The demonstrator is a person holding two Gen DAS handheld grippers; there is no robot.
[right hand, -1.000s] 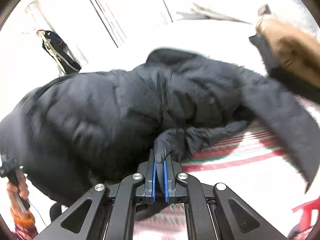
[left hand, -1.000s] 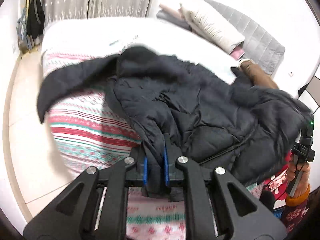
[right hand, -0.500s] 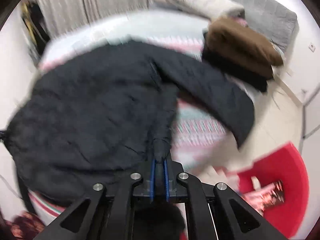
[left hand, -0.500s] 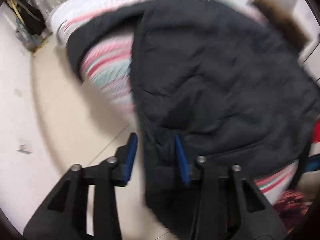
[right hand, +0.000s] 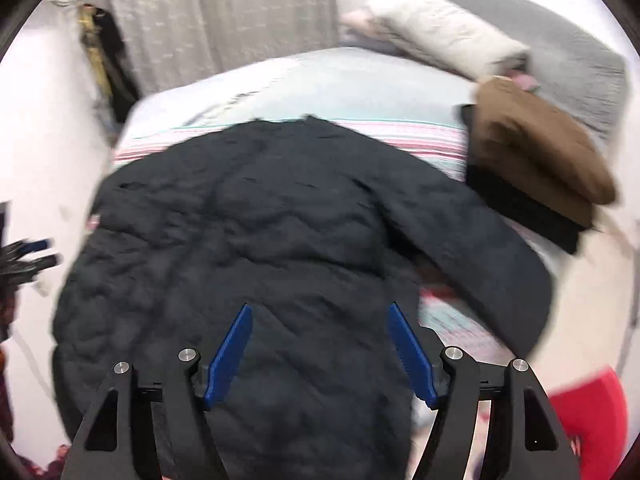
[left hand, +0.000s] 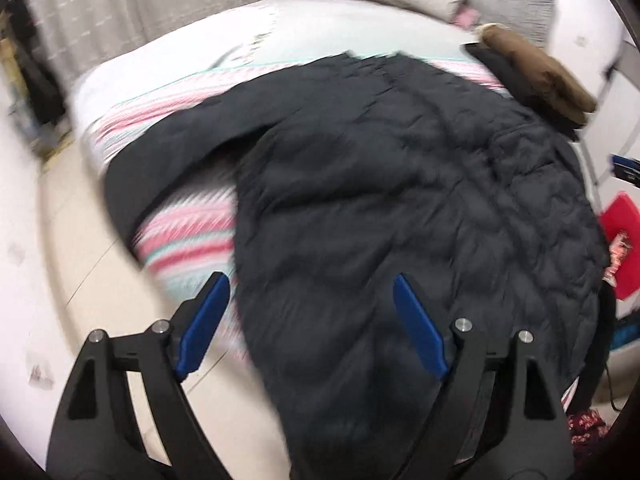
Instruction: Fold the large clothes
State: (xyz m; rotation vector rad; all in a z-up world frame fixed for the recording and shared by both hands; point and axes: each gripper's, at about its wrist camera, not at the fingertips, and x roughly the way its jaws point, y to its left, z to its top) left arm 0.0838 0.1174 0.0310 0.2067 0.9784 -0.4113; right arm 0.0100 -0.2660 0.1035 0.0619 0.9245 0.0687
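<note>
Nearest the left wrist camera, the left gripper [left hand: 310, 322] stood with its blue pads [left hand: 204, 322] spread wide and nothing between them. Directly beneath and ahead of it lay the black puffer jacket [left hand: 400, 200], spread flat on the bed [left hand: 192, 92], its near hem draping over the bed edge below the fingers. One sleeve [left hand: 160, 160] reached out to the left of that gripper across the striped bedspread [left hand: 188, 232], its cuff hanging toward the pale floor [left hand: 60, 264]. To the right of the gripper a red bin [left hand: 622, 232] showed past the jacket's edge.

The right gripper [right hand: 320, 348] was likewise spread apart and empty, hovering over the jacket's [right hand: 240, 240] lower part. The other sleeve [right hand: 472, 248] ran off to the right of this gripper, over the bed edge. Low at its right sat the red bin [right hand: 596, 412]; at its far left, blurred, the tip of the other gripper [right hand: 28, 258] came into view.

Farther ahead and to the right of both grippers, a folded brown garment [right hand: 532, 148] rested on a folded black one [right hand: 520, 204], just beside the jacket's shoulder. Beyond these lay a pale pillow [right hand: 440, 32] against a grey headboard [right hand: 580, 52], and a grey curtain [right hand: 200, 20] hung behind the bed.
</note>
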